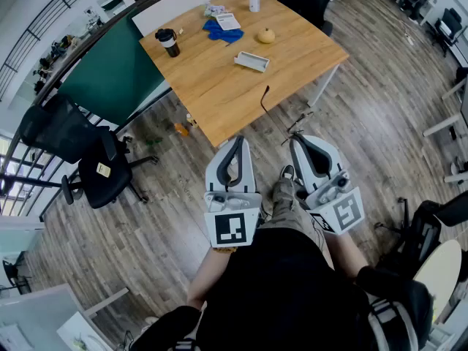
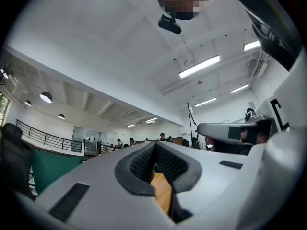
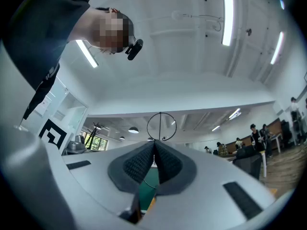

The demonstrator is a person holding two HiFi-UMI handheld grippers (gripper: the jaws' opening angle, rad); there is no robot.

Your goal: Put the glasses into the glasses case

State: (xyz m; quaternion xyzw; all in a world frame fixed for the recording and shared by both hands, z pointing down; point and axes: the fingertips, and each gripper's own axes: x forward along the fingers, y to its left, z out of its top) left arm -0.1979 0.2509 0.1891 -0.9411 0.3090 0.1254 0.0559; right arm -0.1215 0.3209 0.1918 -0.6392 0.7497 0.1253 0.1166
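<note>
The right gripper (image 3: pixel 154 145), jaws pressed together, pinches the glasses (image 3: pixel 159 126), seemingly by a thin wire rim, light and easily bent, best gripped gently; left gripper (image 2: pixel 155 145) closed, empty; case (image 1: pixel 251 61) waits on the table (image 1: pixel 212 93)

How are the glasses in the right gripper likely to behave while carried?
The glasses look thin-wired, so probably light and easily bent. The right gripper pinches just the rim's edge, so they might swivel. Squeezing harder could deform the wire.
</note>
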